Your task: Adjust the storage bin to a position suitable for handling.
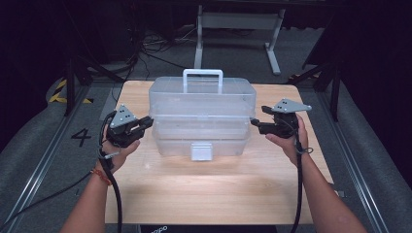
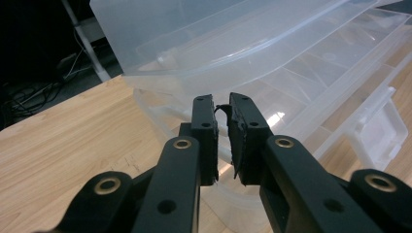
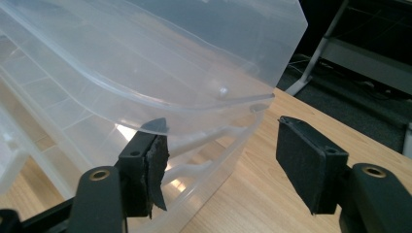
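Observation:
A clear plastic tiered box with a white carry handle and a front latch stands on the wooden table. My left gripper points at the box's left end. In the left gripper view its jaws are nearly together, with their tips at the edge of the box's middle tier. I cannot tell if a thin lip sits between them. My right gripper is at the right end. Its jaws stand wide open around the box's corner, one pad under the lid rim.
A white metal frame and cables lie on the floor beyond the table. Grey ramps and rails flank both sides of the table. Bare wood stretches in front of the box toward the near edge.

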`<state>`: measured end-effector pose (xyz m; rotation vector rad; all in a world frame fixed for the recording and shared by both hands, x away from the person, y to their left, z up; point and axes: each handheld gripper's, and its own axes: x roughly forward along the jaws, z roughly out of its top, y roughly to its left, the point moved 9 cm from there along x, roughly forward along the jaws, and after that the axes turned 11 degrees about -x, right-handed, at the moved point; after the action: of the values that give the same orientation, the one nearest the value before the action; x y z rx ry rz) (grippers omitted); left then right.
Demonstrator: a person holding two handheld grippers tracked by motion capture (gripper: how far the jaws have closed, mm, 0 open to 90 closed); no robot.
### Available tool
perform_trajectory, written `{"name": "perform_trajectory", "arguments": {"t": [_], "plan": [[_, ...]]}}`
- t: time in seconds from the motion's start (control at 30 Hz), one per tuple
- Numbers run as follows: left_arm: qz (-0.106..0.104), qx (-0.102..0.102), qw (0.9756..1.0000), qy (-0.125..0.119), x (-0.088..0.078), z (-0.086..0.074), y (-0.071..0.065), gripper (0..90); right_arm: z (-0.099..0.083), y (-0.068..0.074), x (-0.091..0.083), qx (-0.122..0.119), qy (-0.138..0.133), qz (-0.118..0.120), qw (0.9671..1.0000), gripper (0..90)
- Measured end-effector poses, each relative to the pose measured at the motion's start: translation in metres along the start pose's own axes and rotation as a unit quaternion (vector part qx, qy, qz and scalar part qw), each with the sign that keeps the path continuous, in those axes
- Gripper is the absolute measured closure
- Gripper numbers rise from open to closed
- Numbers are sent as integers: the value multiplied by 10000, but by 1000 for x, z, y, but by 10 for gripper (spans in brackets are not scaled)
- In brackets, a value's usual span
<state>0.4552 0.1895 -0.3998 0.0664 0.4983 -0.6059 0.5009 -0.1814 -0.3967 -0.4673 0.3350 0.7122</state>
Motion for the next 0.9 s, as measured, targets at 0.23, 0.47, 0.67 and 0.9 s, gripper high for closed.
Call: {"name": "perform_trajectory", "arguments": {"t": [0.23, 0.47, 0.67, 0.9], "plan": [[0, -32, 10000, 2, 0, -7, 2, 790, 4, 0, 3, -27, -61, -48, 10000, 372], [-36, -16, 10000, 37, -3, -16, -1, 770, 13, -6, 3, -21, -103, -170, 9998, 382], [-30, -19, 9999, 104, -7, -28, -1, 747, 19, -10, 3, 3, -192, -257, 9995, 399], [12, -3, 9997, 241, -16, -45, 2, 723, 26, -16, 4, 1, -266, -348, 9990, 419]]}}
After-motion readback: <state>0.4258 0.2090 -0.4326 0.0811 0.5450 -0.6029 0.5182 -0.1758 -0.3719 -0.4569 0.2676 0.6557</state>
